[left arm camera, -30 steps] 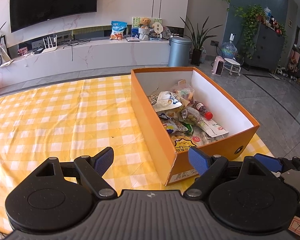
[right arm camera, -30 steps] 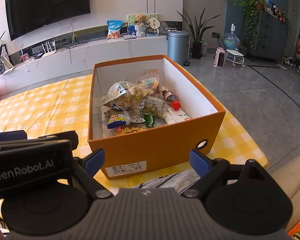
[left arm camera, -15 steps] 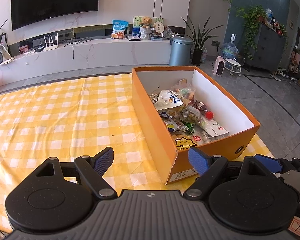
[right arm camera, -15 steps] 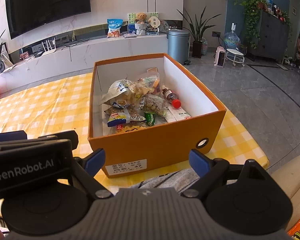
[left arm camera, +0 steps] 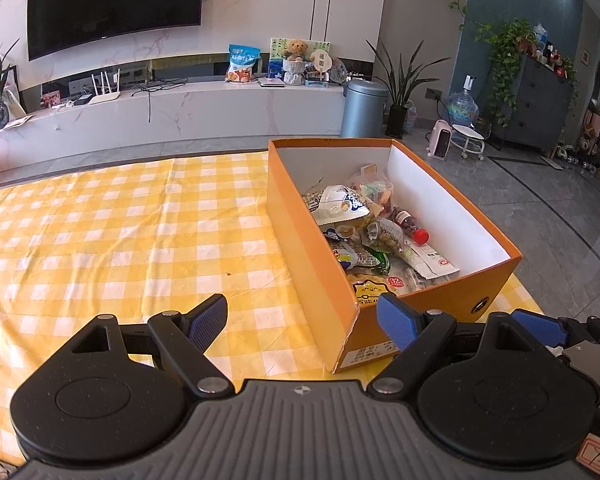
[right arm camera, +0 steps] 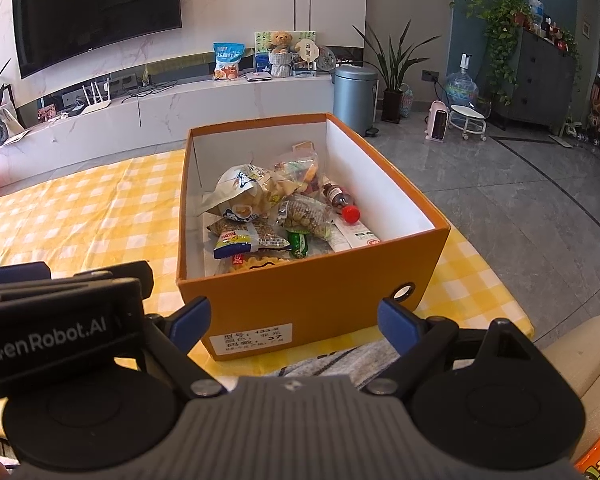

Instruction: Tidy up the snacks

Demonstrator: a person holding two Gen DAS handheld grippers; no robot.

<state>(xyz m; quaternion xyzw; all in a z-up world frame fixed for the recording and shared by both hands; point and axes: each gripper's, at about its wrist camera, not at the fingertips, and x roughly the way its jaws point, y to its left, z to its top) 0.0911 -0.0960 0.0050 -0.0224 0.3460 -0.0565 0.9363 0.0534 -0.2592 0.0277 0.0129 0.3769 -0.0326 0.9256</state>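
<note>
A box (right arm camera: 308, 296) stands on the bench (left arm camera: 120, 240), near its right end and close to the near edge. In the box lies a heap of snack packets (right arm camera: 260, 208), with a small bottle (right arm camera: 340, 202) at the heap's right, lying on its side. The bench to the left of the box is bare cloth. Behind the bench runs a long low shelf (left arm camera: 180, 108) along the wall, a screen (left arm camera: 112, 0) above it. To the shelf's right stands a bin (left arm camera: 364, 108), then a potted plant (left arm camera: 400, 92). A cabinet (left arm camera: 540, 104) stands far right.
</note>
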